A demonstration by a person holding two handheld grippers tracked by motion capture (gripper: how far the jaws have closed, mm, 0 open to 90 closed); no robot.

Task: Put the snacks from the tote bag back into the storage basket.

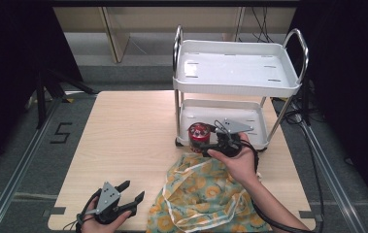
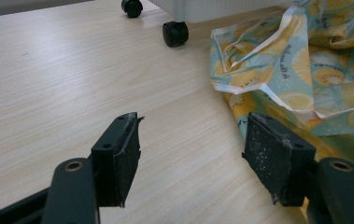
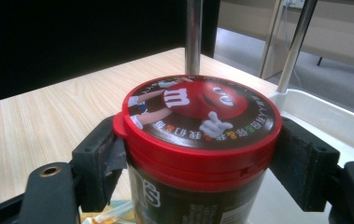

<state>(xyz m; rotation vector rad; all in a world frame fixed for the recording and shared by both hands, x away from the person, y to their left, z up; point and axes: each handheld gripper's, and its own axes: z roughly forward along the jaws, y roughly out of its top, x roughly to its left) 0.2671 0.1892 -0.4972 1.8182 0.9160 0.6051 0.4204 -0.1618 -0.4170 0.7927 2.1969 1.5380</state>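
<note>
My right gripper (image 1: 209, 144) is shut on a dark candy jar (image 1: 199, 137) with a red lid (image 3: 198, 109), held upright above the table beside the lower shelf of the white cart (image 1: 235, 85). Both pads press the jar just under the lid, and the cart's lower tray rim (image 3: 315, 112) lies right behind it. A yellow and teal fruit-print cloth bag (image 1: 206, 194) lies crumpled on the table below that hand. At the front left edge my left gripper (image 1: 132, 191) rests open with bare wood between its fingertips (image 2: 118, 154). The bag (image 2: 300, 60) lies just right of them.
The white two-shelf cart stands on black casters (image 2: 174, 33) at the back right of the wooden table (image 1: 123, 141); its top tray holds nothing. Chrome posts (image 3: 193, 37) rise close behind the jar. Metal rails and grey floor run along both table sides.
</note>
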